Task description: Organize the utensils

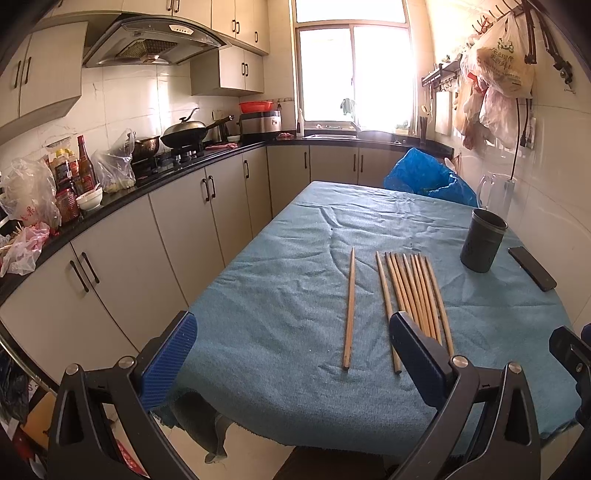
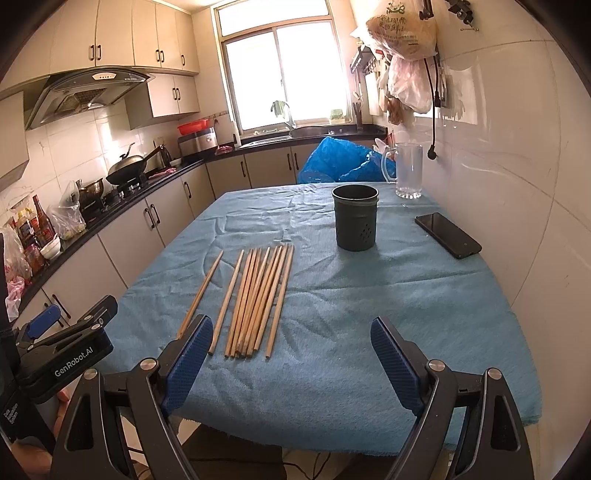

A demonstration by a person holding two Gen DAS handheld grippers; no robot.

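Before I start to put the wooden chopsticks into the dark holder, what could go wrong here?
1. The thin wooden chopsticks lie tightly side by side, so a grab may take several or scatter them.
2. The wrinkled blue cloth could drag if a finger catches it.
3. The tall dark cylindrical holder stands free near the black phone and the clear plastic jug; a hard push might tip it toward them.

Home kitchen, range hood [image 1: 147,42], wok [image 1: 183,133] on stove, cabinets [image 1: 229,22], window sink [image 1: 328,136]

Blue-clothed table [image 2: 369,332], chopsticks [image 2: 258,299], dark holder [image 2: 355,221], phone [image 2: 447,235], jug [image 2: 408,170]
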